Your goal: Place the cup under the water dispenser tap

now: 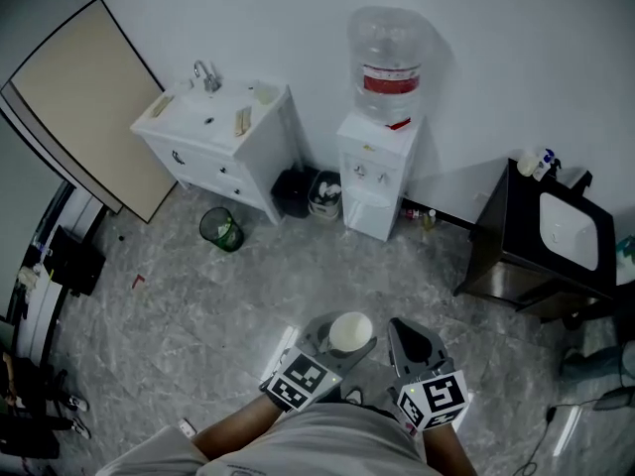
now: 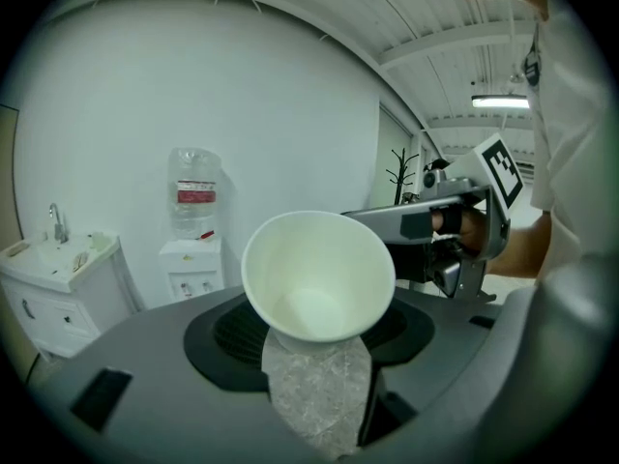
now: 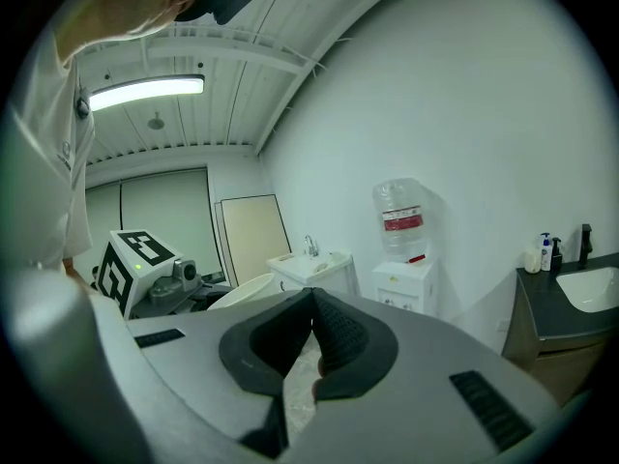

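Note:
A white paper cup (image 1: 350,332) sits upright between the jaws of my left gripper (image 1: 343,340), low in the head view, and the jaws are shut on its lower part. In the left gripper view the cup (image 2: 317,274) fills the centre and its inside is empty. My right gripper (image 1: 417,345) is just right of the cup, shut with nothing in it; its pads meet at the tips (image 3: 310,296). The white water dispenser (image 1: 379,172), with its clear bottle (image 1: 390,62), stands far off against the back wall. Its taps (image 1: 369,174) are small.
A white sink cabinet (image 1: 220,132) stands left of the dispenser, with a green bin (image 1: 221,229) in front and black bins (image 1: 308,193) between them. A dark vanity (image 1: 556,236) is at the right. A beige board (image 1: 84,107) leans at the left.

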Demonstrator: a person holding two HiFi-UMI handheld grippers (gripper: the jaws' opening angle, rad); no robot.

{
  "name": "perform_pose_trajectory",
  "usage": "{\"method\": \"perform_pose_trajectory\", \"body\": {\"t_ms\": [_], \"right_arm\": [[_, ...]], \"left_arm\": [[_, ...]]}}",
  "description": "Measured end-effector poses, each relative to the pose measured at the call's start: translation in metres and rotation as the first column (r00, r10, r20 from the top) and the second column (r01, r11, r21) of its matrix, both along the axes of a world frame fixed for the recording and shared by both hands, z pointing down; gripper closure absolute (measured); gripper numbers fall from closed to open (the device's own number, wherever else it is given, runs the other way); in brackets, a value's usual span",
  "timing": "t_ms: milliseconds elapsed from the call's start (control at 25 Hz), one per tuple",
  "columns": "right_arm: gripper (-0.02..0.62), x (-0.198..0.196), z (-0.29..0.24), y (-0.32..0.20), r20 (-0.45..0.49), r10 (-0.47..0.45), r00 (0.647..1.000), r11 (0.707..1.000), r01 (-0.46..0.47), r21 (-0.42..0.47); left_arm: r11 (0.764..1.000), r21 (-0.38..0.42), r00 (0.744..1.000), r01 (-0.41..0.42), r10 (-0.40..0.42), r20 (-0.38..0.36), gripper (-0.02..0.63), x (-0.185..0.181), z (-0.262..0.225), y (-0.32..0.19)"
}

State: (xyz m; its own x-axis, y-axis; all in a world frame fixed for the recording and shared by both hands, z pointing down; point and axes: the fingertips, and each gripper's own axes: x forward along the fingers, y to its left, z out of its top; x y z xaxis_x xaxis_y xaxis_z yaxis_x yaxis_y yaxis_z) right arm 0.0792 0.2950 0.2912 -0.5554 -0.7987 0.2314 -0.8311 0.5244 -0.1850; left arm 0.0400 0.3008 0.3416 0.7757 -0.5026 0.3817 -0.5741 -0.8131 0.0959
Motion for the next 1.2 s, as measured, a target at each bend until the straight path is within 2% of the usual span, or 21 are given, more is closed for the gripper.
{"method": "perform_pose_trajectory", "body": {"t_ms": [360, 560, 720, 960, 1200], "right_arm": [[0.578, -0.021, -0.001, -0.141, -0.001, 0.041, 0.999, 0.999, -0.041, 0.006], [0.578, -0.028, 0.0, -0.194, 0.0, 0.048, 0.999, 0.999, -0.048, 0.002], [0.578, -0.019, 0.004, -0.232, 0.005, 0.057, 0.998, 0.998, -0.057, -0.007], [0.578, 0.004, 0.02, -0.303, 0.029, 0.037, 0.999, 0.999, -0.037, -0.02], [0.578, 0.029, 0.037, -0.396, 0.058, -0.046, 0.997, 0.998, 0.048, -0.047]], "left_arm": [[0.997, 0.029, 0.997, -0.073, 0.073, 0.005, 0.348, -0.015, 0.007, -0.143], [0.993, 0.043, 0.994, -0.109, 0.108, 0.025, 0.348, -0.016, 0.013, -0.202], [0.991, 0.056, 0.992, -0.123, 0.122, 0.027, 0.348, -0.004, 0.018, -0.244], [0.993, 0.055, 0.995, -0.101, 0.099, 0.027, 0.348, 0.019, 0.036, -0.314], [0.994, 0.095, 0.998, -0.058, 0.056, 0.016, 0.348, 0.05, 0.057, -0.399]]}}
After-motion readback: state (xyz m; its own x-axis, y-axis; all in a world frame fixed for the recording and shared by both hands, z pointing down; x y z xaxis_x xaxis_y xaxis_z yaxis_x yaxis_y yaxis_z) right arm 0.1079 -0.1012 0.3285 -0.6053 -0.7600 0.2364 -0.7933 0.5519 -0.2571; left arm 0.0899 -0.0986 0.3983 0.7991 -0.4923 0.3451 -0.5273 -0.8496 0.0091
